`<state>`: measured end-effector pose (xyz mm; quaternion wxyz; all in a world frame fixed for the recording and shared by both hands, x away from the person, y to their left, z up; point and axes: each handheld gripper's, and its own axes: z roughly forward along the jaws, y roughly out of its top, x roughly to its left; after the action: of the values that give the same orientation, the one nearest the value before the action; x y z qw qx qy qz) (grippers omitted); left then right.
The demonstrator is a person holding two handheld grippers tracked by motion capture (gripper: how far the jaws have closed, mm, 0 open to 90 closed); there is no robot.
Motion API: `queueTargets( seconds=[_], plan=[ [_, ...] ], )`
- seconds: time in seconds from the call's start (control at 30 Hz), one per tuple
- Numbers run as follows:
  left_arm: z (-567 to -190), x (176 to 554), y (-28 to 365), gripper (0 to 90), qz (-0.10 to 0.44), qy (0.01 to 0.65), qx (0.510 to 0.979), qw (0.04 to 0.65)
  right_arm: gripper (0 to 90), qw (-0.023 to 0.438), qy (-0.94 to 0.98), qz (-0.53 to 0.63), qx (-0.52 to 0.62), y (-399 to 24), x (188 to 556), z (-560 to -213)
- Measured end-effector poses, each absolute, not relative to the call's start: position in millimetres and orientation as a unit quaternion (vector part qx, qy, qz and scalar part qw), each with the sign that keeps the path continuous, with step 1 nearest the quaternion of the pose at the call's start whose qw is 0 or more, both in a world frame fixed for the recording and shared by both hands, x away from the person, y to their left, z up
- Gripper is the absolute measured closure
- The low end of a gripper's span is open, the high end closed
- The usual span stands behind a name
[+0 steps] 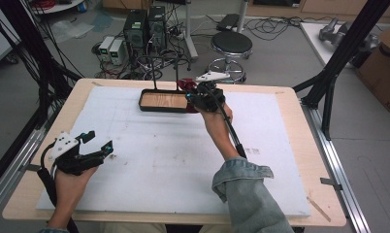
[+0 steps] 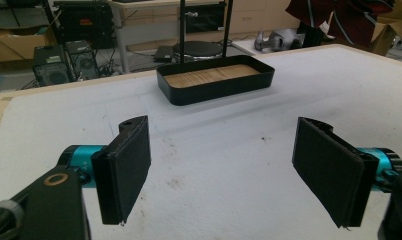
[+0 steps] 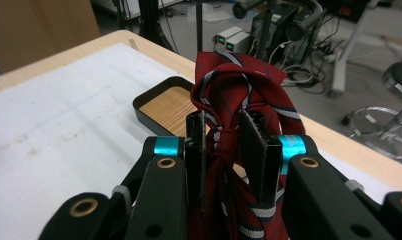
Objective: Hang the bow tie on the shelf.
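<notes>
Your right gripper [image 3: 224,132] clamps the bunched red striped tie [image 3: 239,80], no label readable, above the far black tray [image 1: 149,108]; your left gripper [image 2: 221,165] stands wide open, empty.

Your right tool [image 3: 224,145]: black body, teal collars, brass screws. Rolled denim sleeve [image 1: 246,187]; black cable [image 1: 234,136] trailing.

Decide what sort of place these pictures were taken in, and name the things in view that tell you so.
Most likely a lab or workshop set up for recording. Desktop computers stand on the floor amid tangled cables, a black metal frame surrounds the table, and a round stool stands behind it.
</notes>
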<state>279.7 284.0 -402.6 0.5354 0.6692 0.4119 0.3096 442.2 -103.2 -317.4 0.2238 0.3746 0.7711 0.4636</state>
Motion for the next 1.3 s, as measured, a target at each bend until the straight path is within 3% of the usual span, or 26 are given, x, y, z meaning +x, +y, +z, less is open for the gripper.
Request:
queueTargets(
  seconds=[0.83,1.3],
  plan=[
    [-403,280,286,23.8,0.306,0.413,0.667,0.54,73.0,0.225,0.756,0.452,0.417,-95,493,-318],
    [-405,281,285,23.8,0.302,0.412,0.672,0.537,72.9,0.226,0.737,0.462,0.438,-92,497,-311]
  ],
)
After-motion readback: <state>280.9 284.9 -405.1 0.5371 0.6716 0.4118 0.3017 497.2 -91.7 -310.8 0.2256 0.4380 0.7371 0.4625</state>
